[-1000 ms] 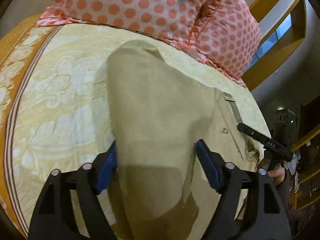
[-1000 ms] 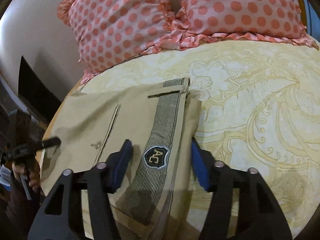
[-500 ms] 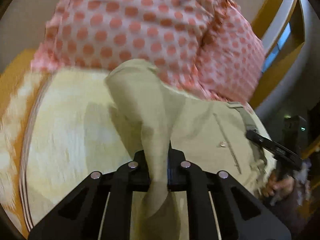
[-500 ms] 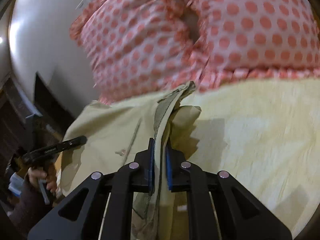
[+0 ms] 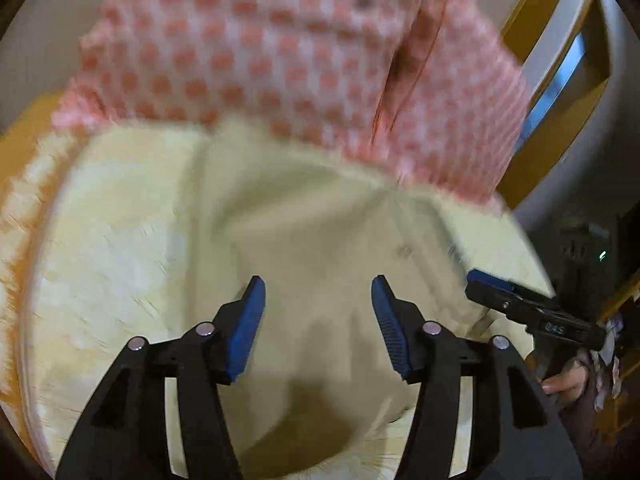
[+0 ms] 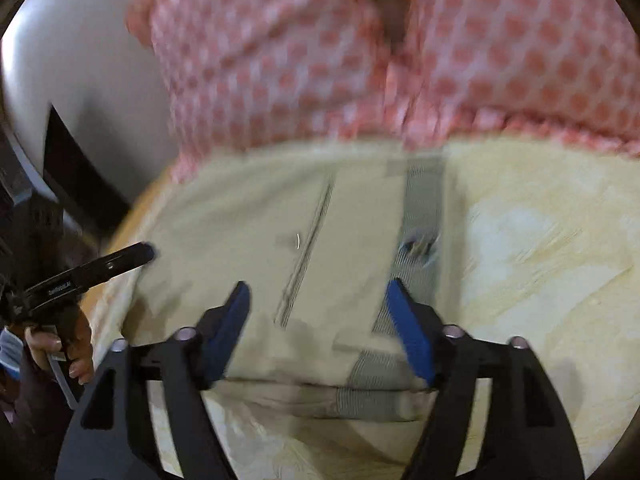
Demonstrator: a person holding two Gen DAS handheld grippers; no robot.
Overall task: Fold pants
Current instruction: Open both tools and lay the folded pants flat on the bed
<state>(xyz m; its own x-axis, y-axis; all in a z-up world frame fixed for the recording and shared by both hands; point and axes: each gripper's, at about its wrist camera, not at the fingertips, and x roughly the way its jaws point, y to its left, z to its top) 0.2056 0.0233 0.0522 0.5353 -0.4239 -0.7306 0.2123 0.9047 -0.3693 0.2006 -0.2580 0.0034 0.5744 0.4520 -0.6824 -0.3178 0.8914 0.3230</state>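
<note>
Beige pants (image 5: pixel 312 216) lie folded on a yellow patterned bedsheet (image 5: pixel 112 248), blurred by motion. In the right wrist view the pants (image 6: pixel 256 220) show a pocket seam and a striped waistband lining (image 6: pixel 422 200). My left gripper (image 5: pixel 318 292) is open just above the cloth, holding nothing. My right gripper (image 6: pixel 318 296) is open over the waistband end, holding nothing. Each gripper shows at the edge of the other's view, the right one (image 5: pixel 528 312) and the left one (image 6: pixel 88 272).
Two pink polka-dot pillows (image 5: pixel 288 52) lie right behind the pants; they also show in the right wrist view (image 6: pixel 400 48). A wooden headboard or shelf (image 5: pixel 560 88) stands at the back right. The bed's edge (image 6: pixel 120 240) runs left of the pants.
Both grippers, shut on the pants half a second ago, have opened and let the cloth drop flat. The fold has moved toward the pillows.
</note>
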